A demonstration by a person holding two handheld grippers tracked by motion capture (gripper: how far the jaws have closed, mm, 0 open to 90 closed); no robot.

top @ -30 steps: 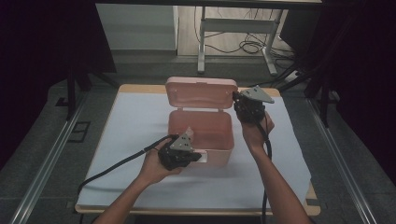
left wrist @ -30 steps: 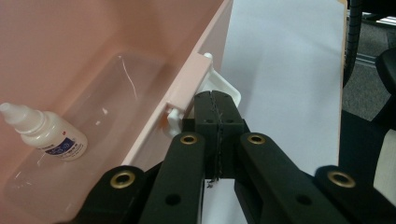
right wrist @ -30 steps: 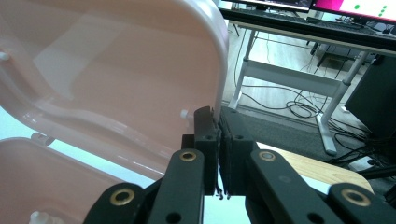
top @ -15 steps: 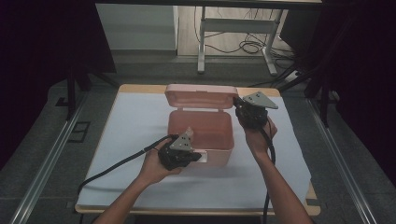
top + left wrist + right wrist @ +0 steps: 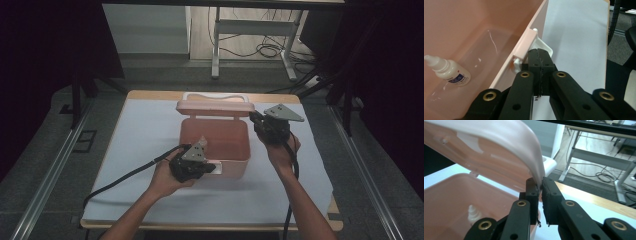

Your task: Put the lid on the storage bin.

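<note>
item: pink plastic storage box (image 5: 215,140), standing mid-table on the white table cover (image 5: 140,135), its hinged lid (image 5: 214,106) raised and leaning back toward the far edge. status: the box reads as open, so that part of your work is done; what is left, by the look of it, is letting go of the lid and getting at the contents. your left gripper (image 5: 539,58) has its jaws pressed together against the white front latch (image 5: 541,46), steadying the box at its near wall. your right gripper (image 5: 540,185) has its jaws just opening around the lid's edge, a gap now showing beside the rim. contents: one small white dropper bottle (image 5: 447,71) lying on the box floor. surroundings: metal desk frame (image 5: 250,45) and loose cables (image 5: 262,50) beyond the table, well apart. obstructions: the tilted lid overhangs the back of the opening; the box rim stands between your jaws and the bottle.
</note>
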